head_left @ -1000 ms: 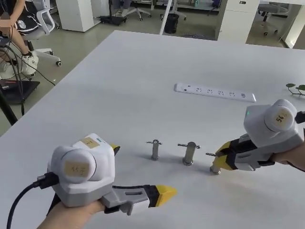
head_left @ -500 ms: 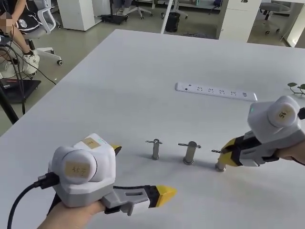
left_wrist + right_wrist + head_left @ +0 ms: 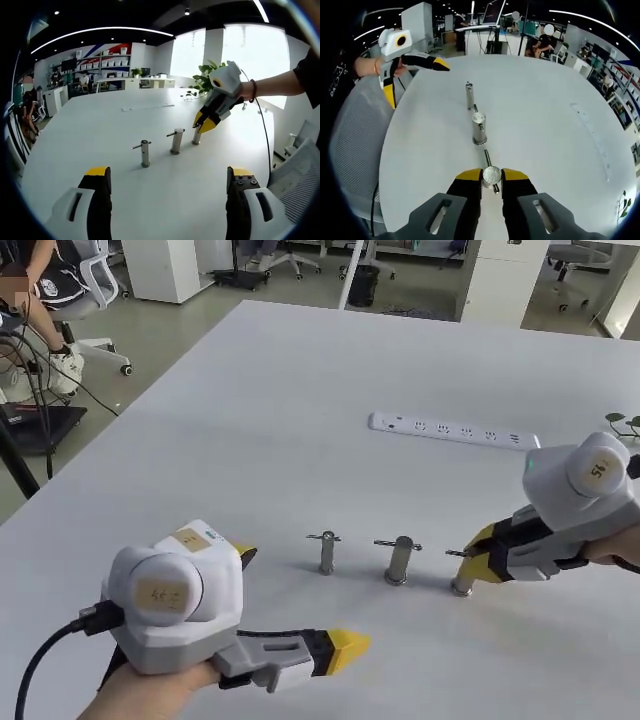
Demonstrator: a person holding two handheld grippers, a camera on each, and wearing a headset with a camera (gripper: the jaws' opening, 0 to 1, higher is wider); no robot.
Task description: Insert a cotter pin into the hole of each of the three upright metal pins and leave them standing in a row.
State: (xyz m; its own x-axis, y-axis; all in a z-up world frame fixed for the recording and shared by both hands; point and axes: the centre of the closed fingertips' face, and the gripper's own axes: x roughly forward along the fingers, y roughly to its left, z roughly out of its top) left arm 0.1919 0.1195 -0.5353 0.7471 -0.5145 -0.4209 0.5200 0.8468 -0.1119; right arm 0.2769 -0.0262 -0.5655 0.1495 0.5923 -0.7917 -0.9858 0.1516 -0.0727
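The right gripper [image 3: 491,175] clamps the head of the rightmost metal pin [image 3: 461,586], which stands upright on the table [image 3: 300,420]. Its cotter pin [image 3: 455,554] lies level along the row (pointing left). The left gripper [image 3: 168,173], jaws apart and empty, hangs near-left, well apart.

Compared with a second ago, the right gripper [image 3: 473,556] is farther to the right and a little higher. The right-hand pin [image 3: 461,585] between its jaws stands slightly farther right as well, so the gap to the middle pin [image 3: 399,560] is wider. The cotter pin [image 3: 455,553] tip has shifted right along with them.
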